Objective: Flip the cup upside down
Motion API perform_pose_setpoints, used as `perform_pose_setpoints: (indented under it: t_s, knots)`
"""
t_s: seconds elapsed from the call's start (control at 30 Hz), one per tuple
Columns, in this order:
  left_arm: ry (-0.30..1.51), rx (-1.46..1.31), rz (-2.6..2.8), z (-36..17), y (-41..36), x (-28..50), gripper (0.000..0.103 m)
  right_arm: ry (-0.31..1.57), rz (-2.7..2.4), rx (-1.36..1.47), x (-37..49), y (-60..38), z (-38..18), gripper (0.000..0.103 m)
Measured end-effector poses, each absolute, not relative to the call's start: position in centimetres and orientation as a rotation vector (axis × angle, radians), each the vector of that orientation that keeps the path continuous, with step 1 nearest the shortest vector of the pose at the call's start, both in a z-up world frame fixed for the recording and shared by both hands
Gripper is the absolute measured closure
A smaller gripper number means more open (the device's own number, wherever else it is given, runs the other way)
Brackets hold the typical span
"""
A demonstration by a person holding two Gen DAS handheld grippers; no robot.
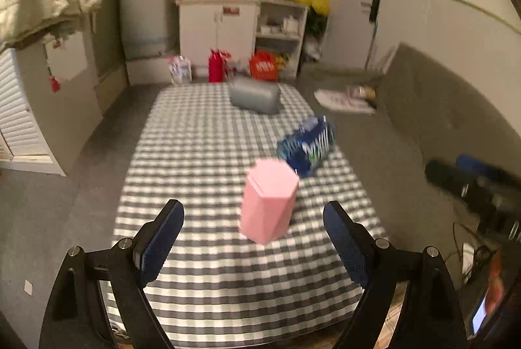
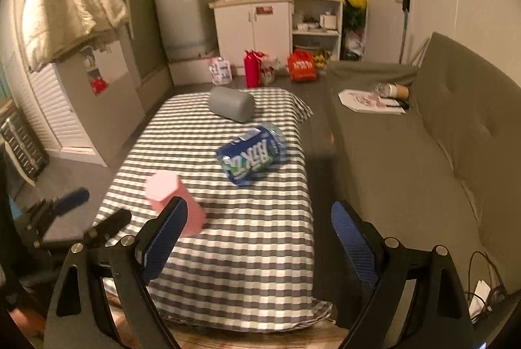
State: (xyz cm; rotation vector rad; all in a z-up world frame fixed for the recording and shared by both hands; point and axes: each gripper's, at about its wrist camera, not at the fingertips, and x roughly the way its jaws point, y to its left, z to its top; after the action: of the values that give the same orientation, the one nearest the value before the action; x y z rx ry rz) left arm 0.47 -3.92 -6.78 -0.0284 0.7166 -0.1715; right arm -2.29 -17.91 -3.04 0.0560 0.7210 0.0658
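A pink faceted cup (image 1: 268, 201) stands on the grey-and-white checked tablecloth (image 1: 202, 153), its flat closed end up. My left gripper (image 1: 254, 238) is open and empty, just short of the cup, which sits ahead between the fingers. In the right wrist view the cup (image 2: 172, 201) is at the left, partly behind my left-hand finger. My right gripper (image 2: 257, 235) is open and empty, over the table's near right part. The left gripper also shows in the right wrist view (image 2: 92, 212) at the far left, beside the cup.
A blue plastic-wrapped pack (image 2: 250, 153) lies on the cloth beyond the cup. A grey rounded box (image 2: 231, 103) lies at the table's far end. A grey sofa (image 2: 423, 153) runs along the right. Cabinets, a red bottle and bags stand on the floor behind.
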Motion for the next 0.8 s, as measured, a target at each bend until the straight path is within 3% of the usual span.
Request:
perform_pose_setpoints:
  t_s: [0.13,0.3,0.8]
  knots:
    - [0.646,-0.023,-0.133,-4.8,-3.2,-0.6,0.012,0.656,0.075,0.037,-4.0,-16.7,-2.4,0.008]
    - [0.595,-0.017,-0.06,-4.6,-1.9,-2.0,0.004,0.613,0.093,0.055,-5.2,-15.8,-2.8,0.0]
    - [0.6,-0.043,-0.003,-6.7,0.6,-3.7,0.0,0.629,0.071,0.056,-5.9,-15.2,-5.5,0.0]
